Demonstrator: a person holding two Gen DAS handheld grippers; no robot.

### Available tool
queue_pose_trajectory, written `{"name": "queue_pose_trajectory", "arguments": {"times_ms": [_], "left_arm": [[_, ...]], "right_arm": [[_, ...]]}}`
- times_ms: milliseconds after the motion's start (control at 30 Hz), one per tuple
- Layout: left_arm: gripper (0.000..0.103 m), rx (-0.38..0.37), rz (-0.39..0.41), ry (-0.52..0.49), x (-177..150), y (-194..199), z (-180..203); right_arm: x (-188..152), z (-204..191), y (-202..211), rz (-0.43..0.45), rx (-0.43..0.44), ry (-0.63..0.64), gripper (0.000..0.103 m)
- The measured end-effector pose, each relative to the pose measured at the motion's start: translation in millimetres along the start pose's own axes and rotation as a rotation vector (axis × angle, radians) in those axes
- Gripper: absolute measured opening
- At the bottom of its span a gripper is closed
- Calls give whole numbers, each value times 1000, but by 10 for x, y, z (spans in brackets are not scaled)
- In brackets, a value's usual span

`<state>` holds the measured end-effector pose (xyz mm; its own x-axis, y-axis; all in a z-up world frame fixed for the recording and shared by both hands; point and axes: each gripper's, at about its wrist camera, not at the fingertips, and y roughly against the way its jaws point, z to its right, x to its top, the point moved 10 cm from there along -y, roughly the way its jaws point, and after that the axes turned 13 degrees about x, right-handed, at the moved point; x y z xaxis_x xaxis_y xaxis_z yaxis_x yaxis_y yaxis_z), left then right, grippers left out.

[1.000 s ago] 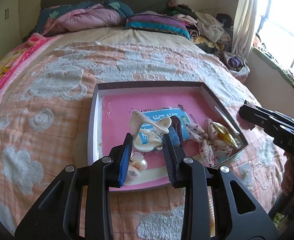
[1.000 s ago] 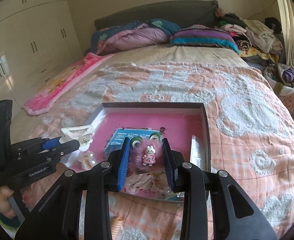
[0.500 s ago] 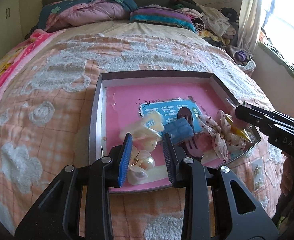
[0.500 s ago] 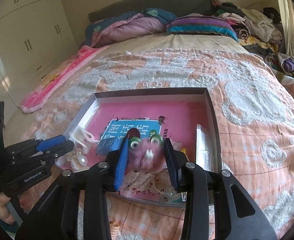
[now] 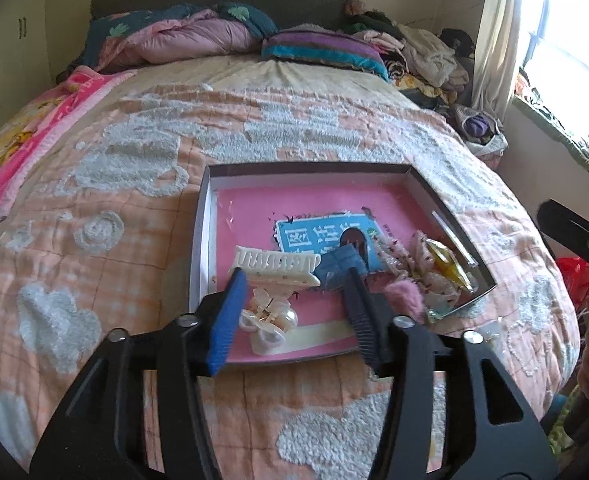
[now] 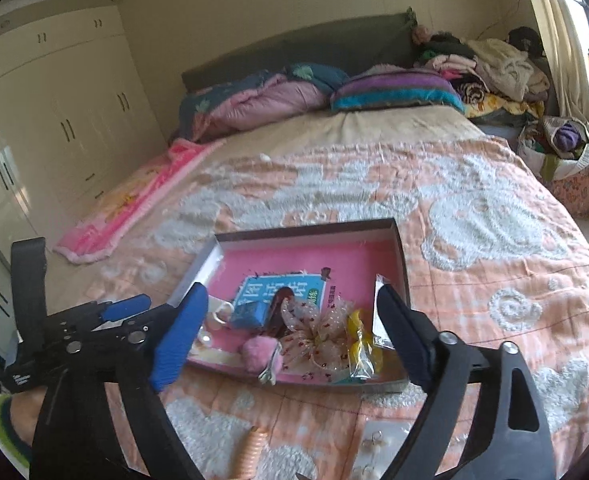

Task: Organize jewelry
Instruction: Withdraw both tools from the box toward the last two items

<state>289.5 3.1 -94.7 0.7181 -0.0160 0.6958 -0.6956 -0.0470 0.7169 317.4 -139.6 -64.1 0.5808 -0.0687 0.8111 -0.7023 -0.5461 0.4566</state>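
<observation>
A shallow box with a pink floor [image 5: 254,216] [image 6: 334,252] lies on the bed. In it are a cream claw clip [image 5: 276,266], a pearl clip [image 5: 270,316], a blue bow [image 5: 340,266] [image 6: 248,312], a pink fuzzy clip [image 5: 404,296] [image 6: 260,354], a sheer spotted bow [image 6: 318,336] and a yellow packet [image 5: 446,264] [image 6: 360,340]. My left gripper [image 5: 294,312] is open and empty over the box's near edge. My right gripper [image 6: 290,340] is wide open and empty above the box's near side.
An orange spiral hair tie [image 6: 250,456] and earrings on a card [image 6: 374,440] lie on the quilt in front of the box. Pillows and clothes [image 5: 334,48] pile at the headboard. A wardrobe [image 6: 34,120] stands to the left.
My left gripper opened and let the cream claw clip drop into the box. My right gripper opened wide and released the pink fuzzy clip into the box, then drew back.
</observation>
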Motion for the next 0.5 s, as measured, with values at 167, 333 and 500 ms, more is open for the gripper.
{"name": "queue_pose_trajectory", "arguments": {"times_ms": [167, 333, 500], "left_arm": [[72, 12, 37, 8, 58, 249, -13], [88, 23, 66, 16, 89, 482, -37], [93, 23, 86, 20, 64, 651, -31]], "right_arm": [[61, -141, 288, 42, -5, 31, 94], [81, -231, 523, 76, 1, 32, 94], [62, -264, 712, 93, -8, 42, 94]]}}
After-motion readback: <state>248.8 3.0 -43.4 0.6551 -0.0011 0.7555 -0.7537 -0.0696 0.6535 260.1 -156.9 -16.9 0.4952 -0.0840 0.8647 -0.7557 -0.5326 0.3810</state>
